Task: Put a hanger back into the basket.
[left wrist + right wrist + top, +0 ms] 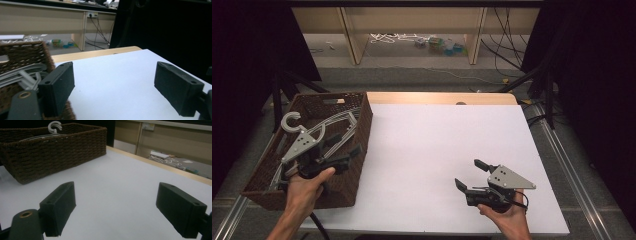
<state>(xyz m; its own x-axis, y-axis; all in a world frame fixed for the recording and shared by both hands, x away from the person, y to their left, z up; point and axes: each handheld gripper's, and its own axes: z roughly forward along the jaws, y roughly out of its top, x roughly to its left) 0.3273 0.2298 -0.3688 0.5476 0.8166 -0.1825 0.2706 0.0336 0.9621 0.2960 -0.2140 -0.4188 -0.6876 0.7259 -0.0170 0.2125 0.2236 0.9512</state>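
A dark brown wicker basket [365,120] stands on the left end of the white table [437,135]. Several grey plastic hangers [333,121] lie inside it, one hook curling up at the far left. A person's left hand holds my left gripper [344,148] over the basket's near right part, jaws open and pointing right, nothing between them. In the left gripper view the gripper [113,67] looks past the basket's edge [25,51] and the hangers [22,72] onto bare tabletop. My right gripper [467,172] hovers low over the table's front right, open and empty, facing the basket [62,147].
The table's wooden far edge [442,97] ends at a gap, with pale shelving legs [352,35] and loose cables [507,55] on the floor beyond. Black drapes close both sides. A metal rail [569,165] runs along the table's right side.
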